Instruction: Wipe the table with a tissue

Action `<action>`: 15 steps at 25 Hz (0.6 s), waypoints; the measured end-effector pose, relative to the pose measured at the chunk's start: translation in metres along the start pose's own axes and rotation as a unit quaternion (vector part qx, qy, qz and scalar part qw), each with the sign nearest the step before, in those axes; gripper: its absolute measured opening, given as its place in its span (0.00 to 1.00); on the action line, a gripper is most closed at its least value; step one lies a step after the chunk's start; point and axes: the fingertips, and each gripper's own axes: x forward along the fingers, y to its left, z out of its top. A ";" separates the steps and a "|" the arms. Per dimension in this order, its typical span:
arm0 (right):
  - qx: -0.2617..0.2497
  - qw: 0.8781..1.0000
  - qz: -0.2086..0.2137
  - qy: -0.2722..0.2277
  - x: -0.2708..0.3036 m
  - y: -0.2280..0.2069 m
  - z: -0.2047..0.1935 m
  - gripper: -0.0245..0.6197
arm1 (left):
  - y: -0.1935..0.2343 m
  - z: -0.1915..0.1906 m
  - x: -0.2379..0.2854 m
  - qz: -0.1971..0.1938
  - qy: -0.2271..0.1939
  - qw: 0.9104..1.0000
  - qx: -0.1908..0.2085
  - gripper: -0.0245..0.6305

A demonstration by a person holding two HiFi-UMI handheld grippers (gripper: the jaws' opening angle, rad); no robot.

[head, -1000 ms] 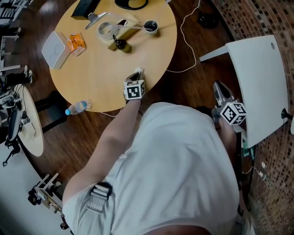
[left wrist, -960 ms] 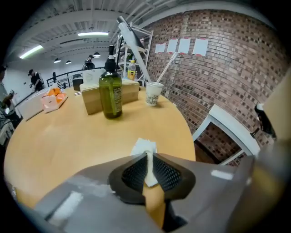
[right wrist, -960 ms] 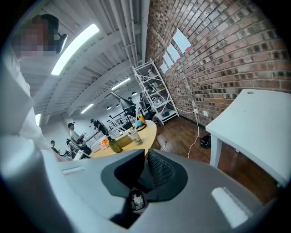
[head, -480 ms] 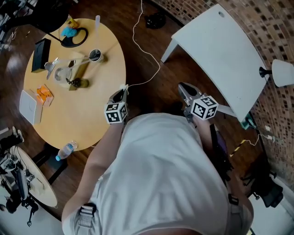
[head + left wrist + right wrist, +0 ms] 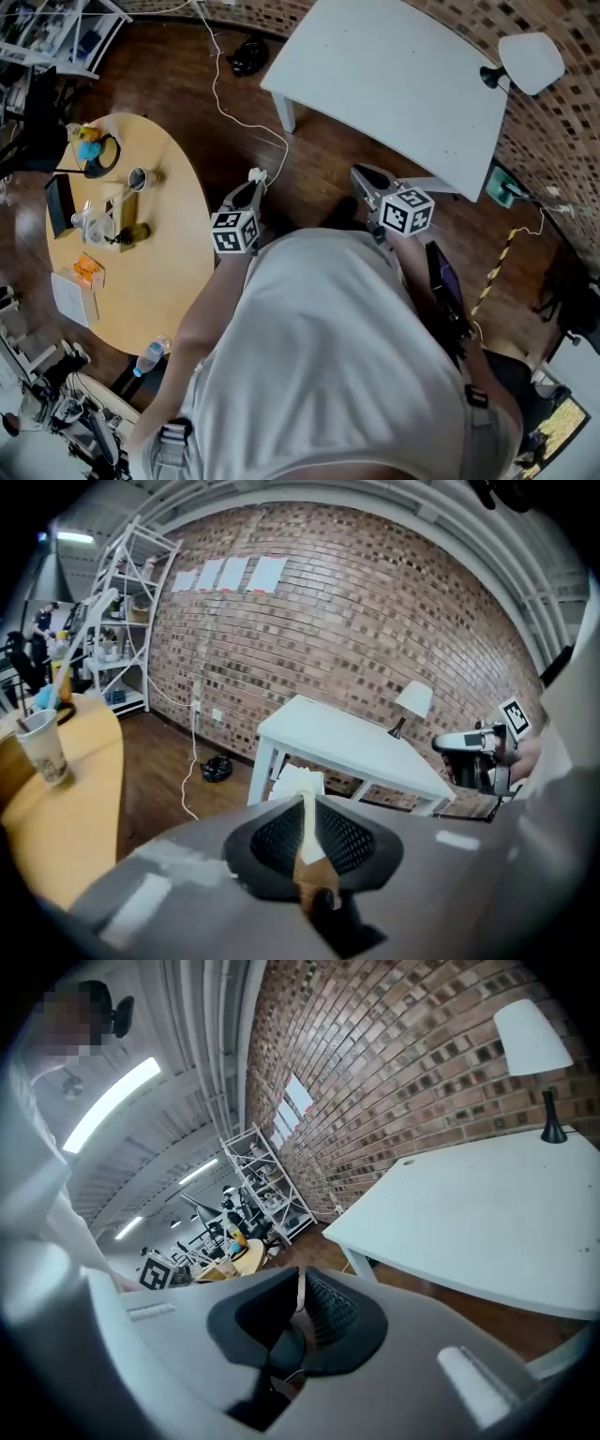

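Note:
A white rectangular table (image 5: 403, 75) stands ahead of me, in front of the brick wall. My left gripper (image 5: 251, 192) hangs over the wooden floor short of it, shut on a white tissue (image 5: 256, 174). In the left gripper view the tissue (image 5: 298, 782) sticks up from between the closed jaws of the left gripper (image 5: 305, 803), with the white table (image 5: 347, 742) beyond. My right gripper (image 5: 367, 180) is held level beside it, near the table's front edge. In the right gripper view the right gripper (image 5: 300, 1283) is shut with nothing in it, and the tabletop (image 5: 487, 1204) lies ahead.
A round wooden table (image 5: 159, 272) at the left carries a cup, bottles and small boxes. A plastic bottle (image 5: 150, 356) lies on the floor by it. A white cable (image 5: 225, 103) runs over the floor. A lamp (image 5: 530, 61) stands at the white table's far right corner.
The view has swung from the round wooden table to the white table. Both grippers came round with it; the left one still holds the tissue.

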 end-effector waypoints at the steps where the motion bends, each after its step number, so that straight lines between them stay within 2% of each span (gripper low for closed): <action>1: 0.003 1.000 -0.007 -0.007 -0.010 -0.012 0.003 0.08 | -0.013 0.007 0.010 -0.013 0.002 1.000 0.009 0.10; 9: 0.027 0.997 -0.046 -0.063 -0.070 -0.082 0.027 0.08 | -0.107 0.048 0.083 -0.085 0.013 0.993 0.076 0.10; 15: 0.046 0.992 -0.078 -0.091 -0.112 -0.127 0.031 0.08 | -0.171 0.057 0.133 -0.131 0.036 0.980 0.146 0.10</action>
